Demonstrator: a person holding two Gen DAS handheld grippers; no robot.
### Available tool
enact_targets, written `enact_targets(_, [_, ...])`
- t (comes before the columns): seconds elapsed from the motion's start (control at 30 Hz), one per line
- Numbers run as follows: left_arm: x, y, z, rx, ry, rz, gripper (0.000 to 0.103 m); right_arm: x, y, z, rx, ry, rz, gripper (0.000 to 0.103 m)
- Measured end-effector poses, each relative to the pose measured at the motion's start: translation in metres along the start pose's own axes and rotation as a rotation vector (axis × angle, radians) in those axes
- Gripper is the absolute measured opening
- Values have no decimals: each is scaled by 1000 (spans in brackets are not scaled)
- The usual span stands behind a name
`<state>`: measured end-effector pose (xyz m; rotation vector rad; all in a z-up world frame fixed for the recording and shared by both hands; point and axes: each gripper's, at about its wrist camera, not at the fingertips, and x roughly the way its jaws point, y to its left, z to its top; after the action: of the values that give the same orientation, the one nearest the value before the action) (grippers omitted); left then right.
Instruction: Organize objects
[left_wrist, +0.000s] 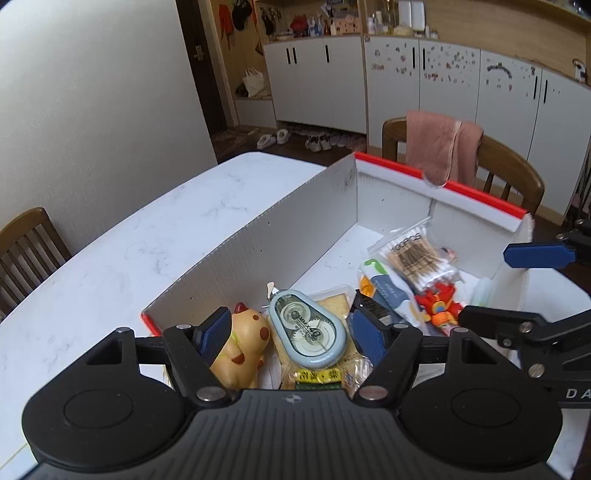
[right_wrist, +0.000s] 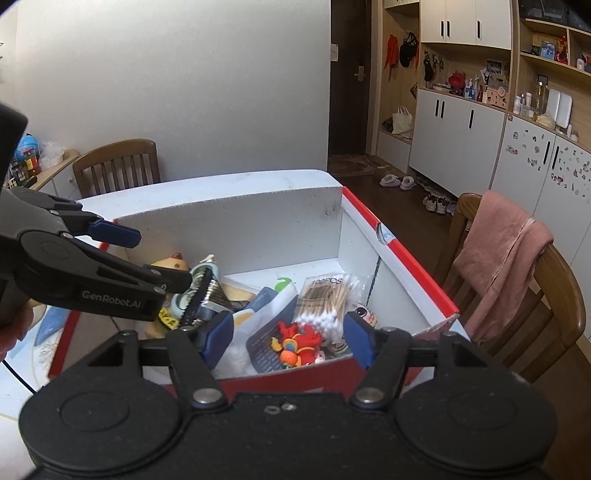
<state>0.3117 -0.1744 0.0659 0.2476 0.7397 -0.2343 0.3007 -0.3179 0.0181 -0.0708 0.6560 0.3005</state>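
Observation:
A red and white cardboard box (left_wrist: 310, 199) stands on the white table and holds several objects. In the left wrist view my left gripper (left_wrist: 290, 338) is open above a grey-blue correction tape (left_wrist: 308, 330) that lies on a snack packet (left_wrist: 321, 373), with a yellow toy animal (left_wrist: 243, 343) beside it. A bag of cotton swabs (left_wrist: 415, 256) and a red toy (left_wrist: 439, 306) lie farther right. My right gripper (right_wrist: 290, 338) is open over the box's near wall (right_wrist: 295, 380), above the red toy (right_wrist: 295, 345) and cotton swabs (right_wrist: 328, 299). Both grippers are empty.
The white marble table (left_wrist: 110, 258) extends to the left of the box. A wooden chair with a pink towel (left_wrist: 443, 151) stands behind the box. Another chair (right_wrist: 116, 166) stands at the far side. White cabinets line the wall.

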Motion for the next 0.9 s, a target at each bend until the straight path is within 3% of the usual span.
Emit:
enact_targets(0.5, [-73,5,-29,-44,-150,-74,73,-47,22,-6,0,-63,41,75])
enact_targets(0.57, [-83,7,-35,-52,-170,-79,83,-54,23,-8,1,-74,52,79])
enact_targets(0.9, [-114,21,-61,-98,-215,-106,84,-79,31,-24,12,-132,109,94])
